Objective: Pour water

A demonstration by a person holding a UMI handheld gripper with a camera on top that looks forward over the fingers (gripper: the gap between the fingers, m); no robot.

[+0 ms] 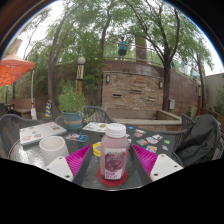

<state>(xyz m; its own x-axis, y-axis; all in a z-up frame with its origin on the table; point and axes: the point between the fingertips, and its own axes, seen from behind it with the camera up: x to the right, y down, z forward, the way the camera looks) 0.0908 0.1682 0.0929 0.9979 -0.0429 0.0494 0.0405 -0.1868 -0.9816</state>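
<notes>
Clear plastic bottle (114, 152) upright between the spread, unclenched tongs (106, 163), gaps either side.

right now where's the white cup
In the gripper view, the white cup stands on the table left of the bottle, which sits between the open gripper fingers.

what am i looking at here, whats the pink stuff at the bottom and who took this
One picture, from a camera riding on a hand-held gripper that a person carries; no robot arm. It looks forward along two fingers; the pink wedges are pads on their inner faces. Between them stands a clear bottle with a white cap and pink label, resting on a glass patio table. The pads sit close at each side, but I cannot tell whether they press it. On the table: a white cup left of the bottle, papers and small items beyond. Trees and a stone wall stand behind.
</notes>
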